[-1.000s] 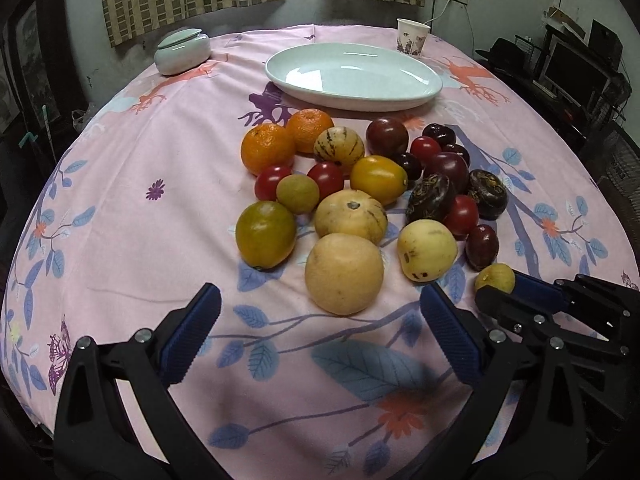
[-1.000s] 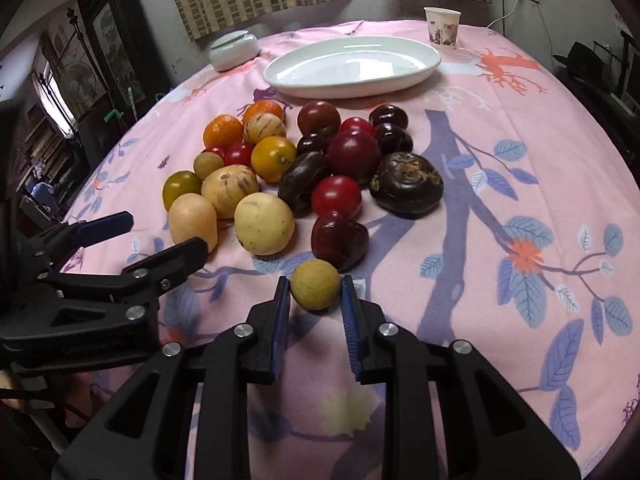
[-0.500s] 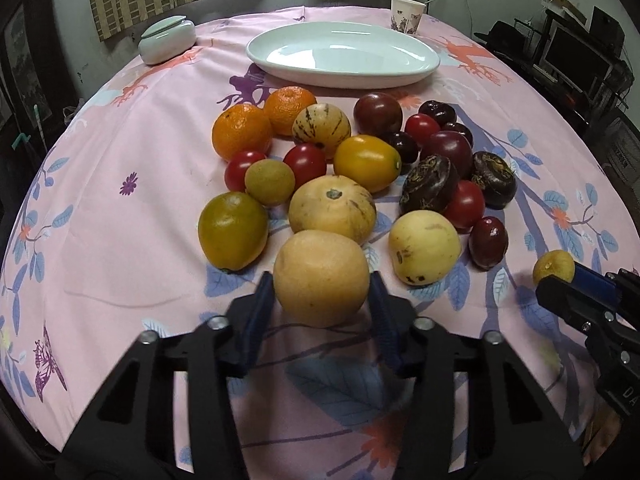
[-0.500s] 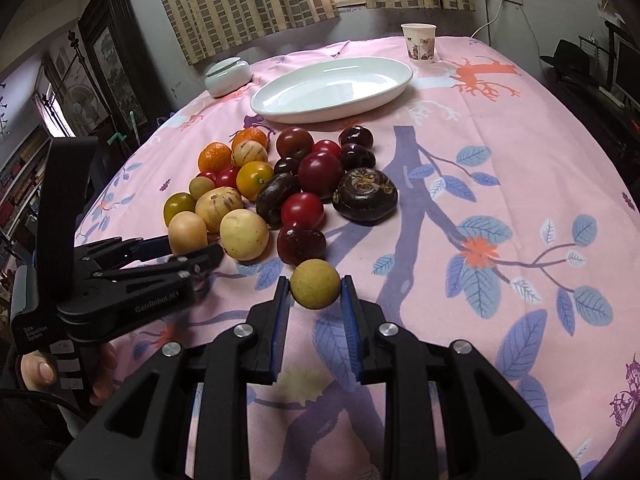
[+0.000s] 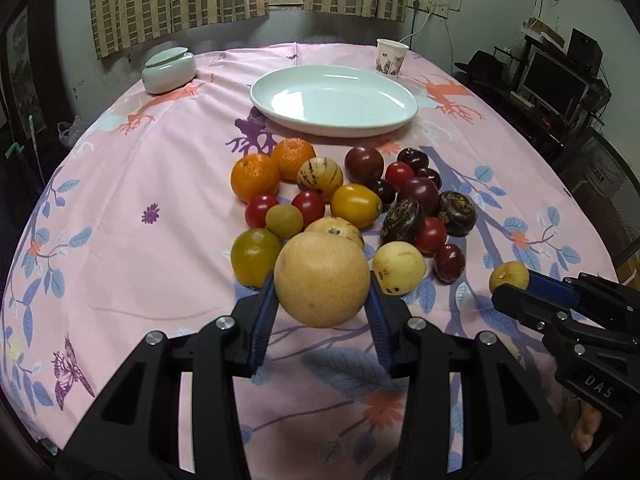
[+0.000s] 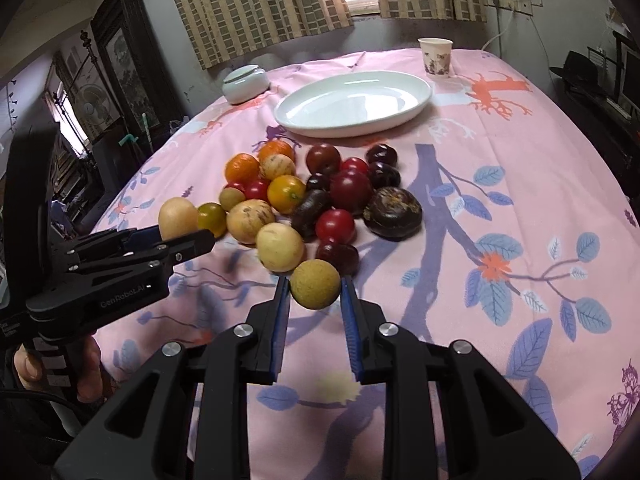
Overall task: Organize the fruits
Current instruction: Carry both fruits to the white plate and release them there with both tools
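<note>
With my left gripper [image 5: 322, 306] clamped on a tan round fruit [image 5: 322, 279] and my right gripper [image 6: 315, 300] on a small, apparently russet one [image 6: 315, 284], the white plate [image 5: 280, 114] sits bare, the pile [image 5: 356, 204] unsorted on the table [image 5: 120, 208].

1. A paper cup [image 5: 391, 56] is standing upright near the table's far edge, just beyond the plate.
2. A pale lidded jar [image 5: 169, 70] is sitting at the far left, well apart from the cup.
3. Checked curtains [image 6: 256, 4] are hanging behind the table.
4. You're looking at a monitor [image 5: 554, 84] sitting on shelving to the right.
</note>
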Demonstrator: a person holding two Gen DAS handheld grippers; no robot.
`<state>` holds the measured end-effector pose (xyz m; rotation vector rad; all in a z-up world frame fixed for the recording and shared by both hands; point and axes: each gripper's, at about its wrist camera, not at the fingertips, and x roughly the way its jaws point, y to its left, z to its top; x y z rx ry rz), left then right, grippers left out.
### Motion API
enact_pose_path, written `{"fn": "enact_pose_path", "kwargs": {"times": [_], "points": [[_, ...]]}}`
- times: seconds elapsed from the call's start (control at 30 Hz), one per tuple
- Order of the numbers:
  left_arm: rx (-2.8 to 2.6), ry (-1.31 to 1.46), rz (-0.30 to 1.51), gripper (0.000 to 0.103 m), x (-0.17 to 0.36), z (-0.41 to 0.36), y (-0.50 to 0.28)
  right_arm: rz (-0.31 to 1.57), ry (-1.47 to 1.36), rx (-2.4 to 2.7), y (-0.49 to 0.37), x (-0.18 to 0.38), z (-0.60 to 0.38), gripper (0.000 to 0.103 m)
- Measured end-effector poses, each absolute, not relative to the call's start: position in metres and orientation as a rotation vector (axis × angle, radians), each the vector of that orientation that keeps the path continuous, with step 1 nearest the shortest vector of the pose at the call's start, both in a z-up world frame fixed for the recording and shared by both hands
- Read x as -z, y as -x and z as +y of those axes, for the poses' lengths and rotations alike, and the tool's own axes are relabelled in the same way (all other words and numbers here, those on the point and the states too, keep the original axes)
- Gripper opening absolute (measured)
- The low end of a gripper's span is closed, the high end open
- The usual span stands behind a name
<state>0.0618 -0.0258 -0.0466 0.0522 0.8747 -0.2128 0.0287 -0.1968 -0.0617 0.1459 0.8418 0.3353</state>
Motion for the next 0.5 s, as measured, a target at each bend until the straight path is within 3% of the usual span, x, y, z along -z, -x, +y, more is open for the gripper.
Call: {"fn": "enact_pose_path", "kwargs": {"times": [0.23,0.5], "points": [[0.175,-0.092,0.787,0.043,-0.009,-0.014,-0.105,0.769,-0.077,-0.380,-0.061,0.007,-0.185,0.026],[0.111,-0.104,0.756,0.043,-0.048,-0.025,-0.233,0.726,-0.002,-0.323,-0.176,-0.022,-0.186,0.026]]}}
